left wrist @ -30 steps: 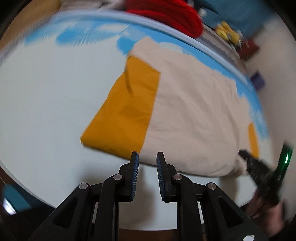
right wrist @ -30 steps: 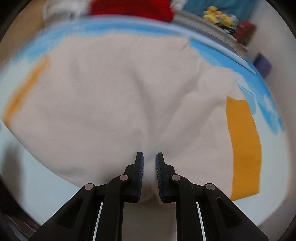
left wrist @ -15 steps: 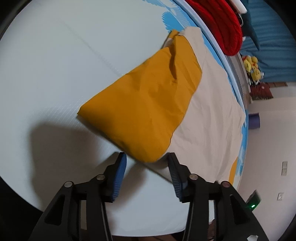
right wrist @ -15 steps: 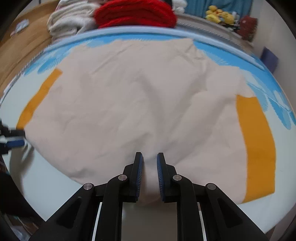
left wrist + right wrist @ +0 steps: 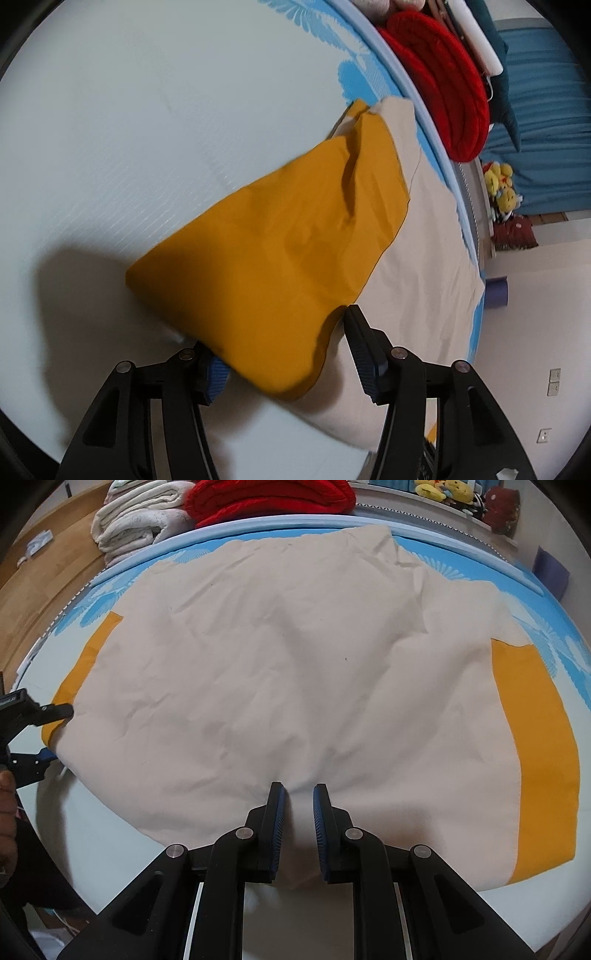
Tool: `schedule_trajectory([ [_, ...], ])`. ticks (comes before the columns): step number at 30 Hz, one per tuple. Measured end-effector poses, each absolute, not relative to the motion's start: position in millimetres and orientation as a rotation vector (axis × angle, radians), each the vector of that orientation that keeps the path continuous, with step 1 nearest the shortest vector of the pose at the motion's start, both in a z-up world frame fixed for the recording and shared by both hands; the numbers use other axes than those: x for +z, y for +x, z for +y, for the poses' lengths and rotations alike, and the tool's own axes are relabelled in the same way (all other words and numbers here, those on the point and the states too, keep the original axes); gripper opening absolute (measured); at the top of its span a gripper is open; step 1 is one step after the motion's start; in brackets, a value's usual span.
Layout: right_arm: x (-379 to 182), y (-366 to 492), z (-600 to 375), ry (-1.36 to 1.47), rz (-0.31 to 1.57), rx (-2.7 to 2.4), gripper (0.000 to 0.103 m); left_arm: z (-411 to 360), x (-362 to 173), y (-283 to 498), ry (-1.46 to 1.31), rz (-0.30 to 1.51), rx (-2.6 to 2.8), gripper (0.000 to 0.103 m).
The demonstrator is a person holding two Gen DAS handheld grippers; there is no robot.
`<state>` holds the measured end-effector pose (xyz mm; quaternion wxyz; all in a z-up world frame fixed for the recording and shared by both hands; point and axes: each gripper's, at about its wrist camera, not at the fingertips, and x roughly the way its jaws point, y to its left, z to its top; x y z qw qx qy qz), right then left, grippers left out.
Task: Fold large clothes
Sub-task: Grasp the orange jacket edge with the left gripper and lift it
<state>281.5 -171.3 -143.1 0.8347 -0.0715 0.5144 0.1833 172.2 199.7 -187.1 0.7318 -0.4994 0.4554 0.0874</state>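
Closing in fast, the left gripper (image 5: 284,345) has swung from hovering short of the garment to straddling the orange sleeve (image 5: 280,251), which now fills the centre of the left wrist view, its corner lying between the wide-apart jaws, ready for a pinch. At the bottom centre of the right wrist view, the right gripper (image 5: 297,814) stays clamped on a gather of the beige shirt (image 5: 288,657), probably anchoring the hem while the sleeve gets folded in. That shirt lies spread flat across the blue-patterned bed (image 5: 554,638).
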Motion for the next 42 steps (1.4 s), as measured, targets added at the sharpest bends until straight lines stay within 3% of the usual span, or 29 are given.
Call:
schedule_trajectory([
  [6,-142.4,279.7,-175.0,-0.138,1.096,0.399,0.017,194.2,-188.1,180.3,-1.112,0.948,0.235,0.044],
  [11,-141.2,278.8,-175.7,-0.133,1.097,0.391,0.017,193.4,-178.1,181.0,-1.119,0.932,0.204,0.012],
  [19,-108.6,267.7,-165.3,-0.083,1.015,0.323,0.017,188.6,-104.5,180.1,-0.923,0.878,0.145,0.007],
  [27,-70.4,213.5,-118.8,-0.019,0.902,0.335,0.017,198.6,-8.9,134.9,-0.554,0.839,0.099,0.006],
  [33,-136.4,220.6,-70.1,-0.109,1.187,0.543,0.018,186.2,-20.8,115.8,-0.415,0.838,0.057,0.005],
  [36,-101.8,233.3,-94.0,-0.027,1.17,0.54,0.018,177.0,-17.4,118.2,-0.442,0.818,0.031,0.005],
  [39,-42.7,240.7,-128.9,-0.07,1.02,0.543,0.02,154.9,-6.5,122.9,-0.373,0.786,-0.007,0.005],
  [41,-5.8,244.1,-160.3,-0.138,0.904,0.511,0.025,137.5,-4.1,126.7,-0.338,0.786,-0.04,0.005],
  [42,9.9,244.4,-179.6,-0.181,0.845,0.481,0.034,125.5,-3.6,129.4,-0.311,0.788,-0.062,0.005],
])
